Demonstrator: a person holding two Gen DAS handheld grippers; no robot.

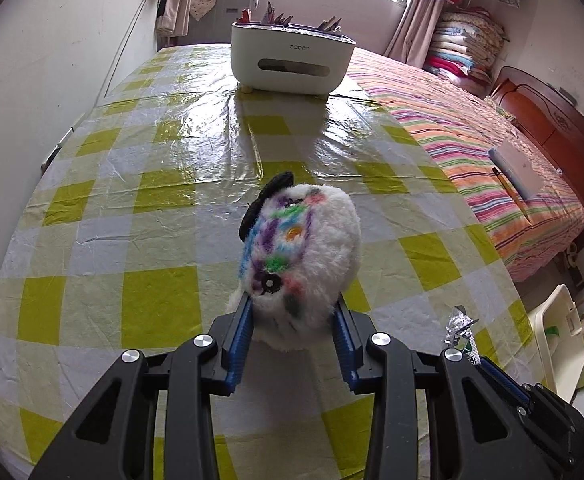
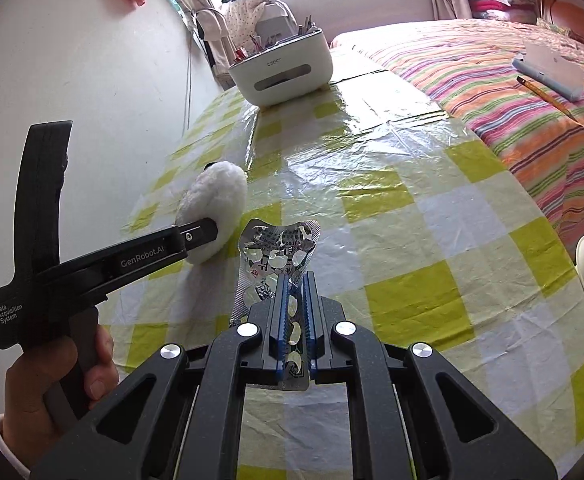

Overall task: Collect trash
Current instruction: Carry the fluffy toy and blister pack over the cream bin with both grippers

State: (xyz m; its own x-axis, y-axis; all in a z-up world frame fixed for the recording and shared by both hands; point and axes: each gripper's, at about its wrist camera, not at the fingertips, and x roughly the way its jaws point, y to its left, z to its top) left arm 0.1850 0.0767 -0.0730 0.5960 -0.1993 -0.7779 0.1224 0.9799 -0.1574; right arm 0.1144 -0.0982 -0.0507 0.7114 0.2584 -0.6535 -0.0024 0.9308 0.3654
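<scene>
Now L tool clamping fluffy round plush, R tool pinching crinkly foil blister sheet.

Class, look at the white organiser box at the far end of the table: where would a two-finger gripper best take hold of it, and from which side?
Probably the top rim of the white organiser box, approached from above, one finger inside a compartment and one outside. The body looks far wider than the jaws, its walls are smooth and rounded, and the front slot is shallow. Pencils stand in some compartments, so choose a clear stretch of rim.
</scene>
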